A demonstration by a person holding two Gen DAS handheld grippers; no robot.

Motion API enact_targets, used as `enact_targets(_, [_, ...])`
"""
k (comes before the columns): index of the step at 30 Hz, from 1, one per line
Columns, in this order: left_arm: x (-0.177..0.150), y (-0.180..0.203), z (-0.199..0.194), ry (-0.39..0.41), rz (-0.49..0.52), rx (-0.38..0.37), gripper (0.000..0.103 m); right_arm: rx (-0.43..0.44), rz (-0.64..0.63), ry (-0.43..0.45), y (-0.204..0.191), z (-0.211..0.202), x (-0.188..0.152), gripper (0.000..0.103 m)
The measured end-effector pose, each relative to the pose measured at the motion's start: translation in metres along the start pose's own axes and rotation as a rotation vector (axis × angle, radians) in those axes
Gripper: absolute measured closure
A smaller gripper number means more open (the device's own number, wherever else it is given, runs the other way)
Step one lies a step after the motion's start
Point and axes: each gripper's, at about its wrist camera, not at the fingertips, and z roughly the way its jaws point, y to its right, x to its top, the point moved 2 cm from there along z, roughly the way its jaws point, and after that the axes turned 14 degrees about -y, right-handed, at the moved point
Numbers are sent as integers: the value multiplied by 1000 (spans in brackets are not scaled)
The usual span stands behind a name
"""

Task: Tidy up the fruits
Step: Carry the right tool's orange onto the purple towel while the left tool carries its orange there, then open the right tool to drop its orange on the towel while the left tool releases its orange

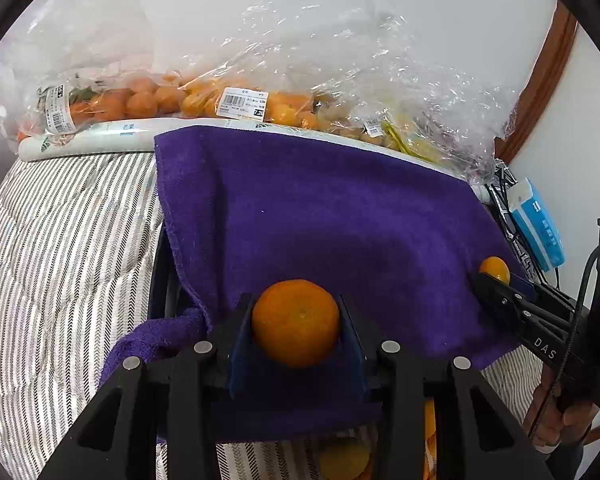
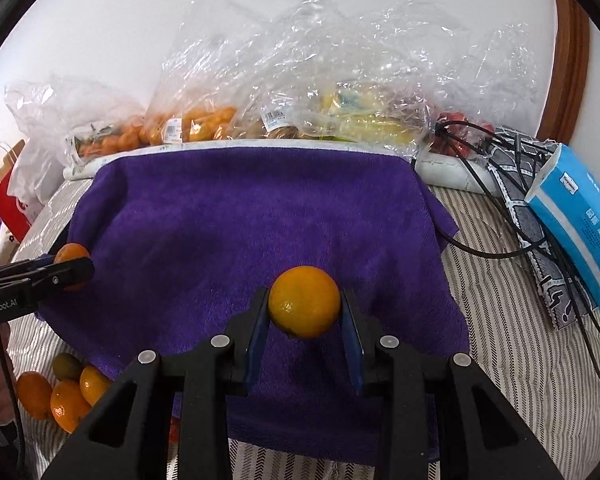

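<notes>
Left gripper point(image 1: 297, 322) closed on orange point(image 1: 296, 322), blue pads pressing both sides, at lower centre of left view, above purple towel point(image 1: 320, 216). Right gripper point(image 2: 305, 304) clamps yellower orange point(image 2: 304, 301) at lower centre of right view, same towel under. Loose oranges point(image 2: 66, 394) lie lower left, beside towel edge. Bags of fruit point(image 2: 196, 124) along top, near wall. Blue tissue pack point(image 2: 580, 224) at right.
</notes>
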Motion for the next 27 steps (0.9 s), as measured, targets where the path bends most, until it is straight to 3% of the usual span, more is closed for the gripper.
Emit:
enact_targets(15, [-1,4,3,-22,24,-8,64,-28,-35,23,-7,-5,-1,68])
enact_targets(19, [-1,7,4,-24,31,-23,64,-22,-30,34,-7,-9,-1,57])
enact_targets(22, [-2,8,-1,-14,36,-38,64,-10,-19,59,-6,-15,-1,54])
enact_targets(23, [-2,8,-4,-4,39,-43,63,-6,-16,66,-6,-17,-1,53])
enact_targets(25, [-3,9,-9,13,43,-51,50,-1,-9,86,-6,-21,-1,52])
enact_targets(27, [-3,11,-16,40,50,-59,46,-8,-1,103,-6,-24,-1,52])
